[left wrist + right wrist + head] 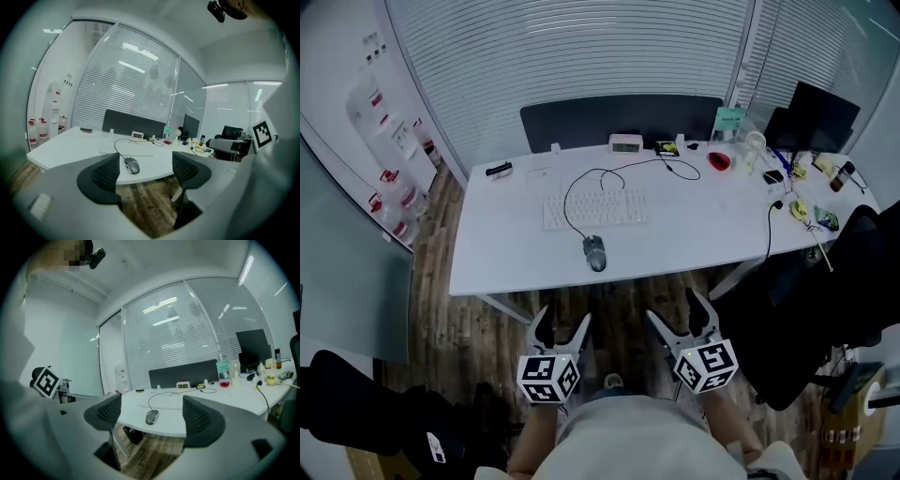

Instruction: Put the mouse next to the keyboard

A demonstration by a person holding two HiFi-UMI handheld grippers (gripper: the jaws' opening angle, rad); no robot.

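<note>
A grey wired mouse point(594, 252) lies near the front edge of the white desk point(694, 230), just in front of the white keyboard point(594, 208). Its black cable loops back over the desk. Both grippers hover short of the desk, above the wooden floor. My left gripper point(562, 330) is open and empty; my right gripper point(682, 312) is open and empty too. The left gripper view frames the mouse point(131, 165) between the jaws, with the keyboard point(125, 149) behind it. The right gripper view shows the mouse point(151, 416) too.
A dark divider panel point(623, 119) backs the desk. A small clock point(625, 142), a red bowl point(720, 161), a monitor point(814, 116) and clutter sit along the back and right. A black office chair point(811, 309) stands at the right, water bottles point(394, 155) at the left.
</note>
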